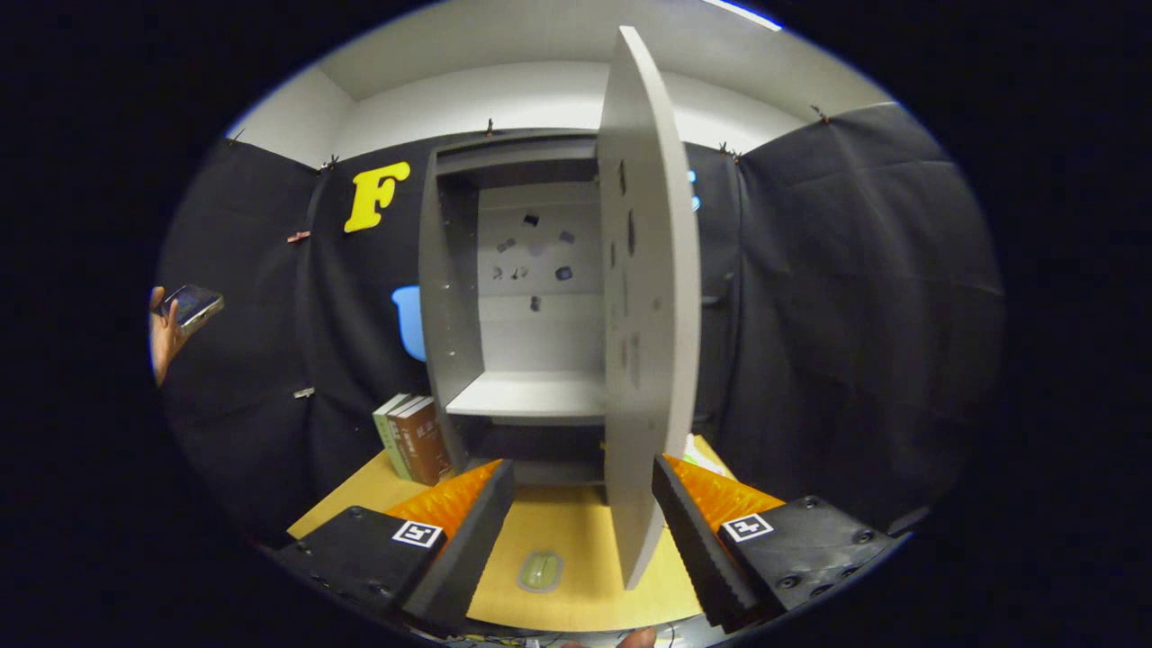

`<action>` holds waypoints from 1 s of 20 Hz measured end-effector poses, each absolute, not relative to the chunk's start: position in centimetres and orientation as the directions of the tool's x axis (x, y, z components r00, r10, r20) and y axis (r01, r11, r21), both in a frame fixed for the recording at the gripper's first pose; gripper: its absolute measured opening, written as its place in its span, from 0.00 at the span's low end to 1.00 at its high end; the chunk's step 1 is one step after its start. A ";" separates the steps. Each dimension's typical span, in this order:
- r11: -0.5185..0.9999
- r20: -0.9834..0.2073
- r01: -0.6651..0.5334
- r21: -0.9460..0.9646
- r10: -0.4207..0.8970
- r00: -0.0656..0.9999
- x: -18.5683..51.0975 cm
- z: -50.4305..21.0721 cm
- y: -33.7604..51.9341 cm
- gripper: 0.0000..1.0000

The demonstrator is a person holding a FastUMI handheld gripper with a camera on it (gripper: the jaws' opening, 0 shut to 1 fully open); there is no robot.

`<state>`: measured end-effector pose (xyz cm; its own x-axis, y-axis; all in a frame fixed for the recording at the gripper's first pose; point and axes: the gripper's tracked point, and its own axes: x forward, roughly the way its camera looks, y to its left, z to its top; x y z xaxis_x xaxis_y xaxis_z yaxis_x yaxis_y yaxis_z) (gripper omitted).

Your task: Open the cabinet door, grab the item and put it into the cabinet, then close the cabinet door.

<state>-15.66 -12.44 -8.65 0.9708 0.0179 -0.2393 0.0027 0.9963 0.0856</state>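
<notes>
The cabinet (450, 297) is pale grey, its open door (648, 360) the same grey with small dark marks. The surface (576, 531) is yellowish wood. On it lies a pale green, rounded item (540, 571). Two books (412, 438) stand beside the cabinet, one green-spined, one brown.

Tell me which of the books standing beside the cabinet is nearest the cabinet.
The brown book: it stands right against the cabinet's left wall, with the green-spined book on its far side. The open claw is beside the door.
</notes>
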 end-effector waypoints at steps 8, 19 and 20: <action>0.991 -0.505 -0.055 0.125 0.111 0.856 -13.3 -26.4 -6.5 0.97; 0.993 -0.717 0.050 0.111 0.045 0.696 -7.4 -46.0 -4.9 0.98; 0.993 -0.724 0.052 0.104 0.040 0.688 -7.0 -46.6 -4.7 0.98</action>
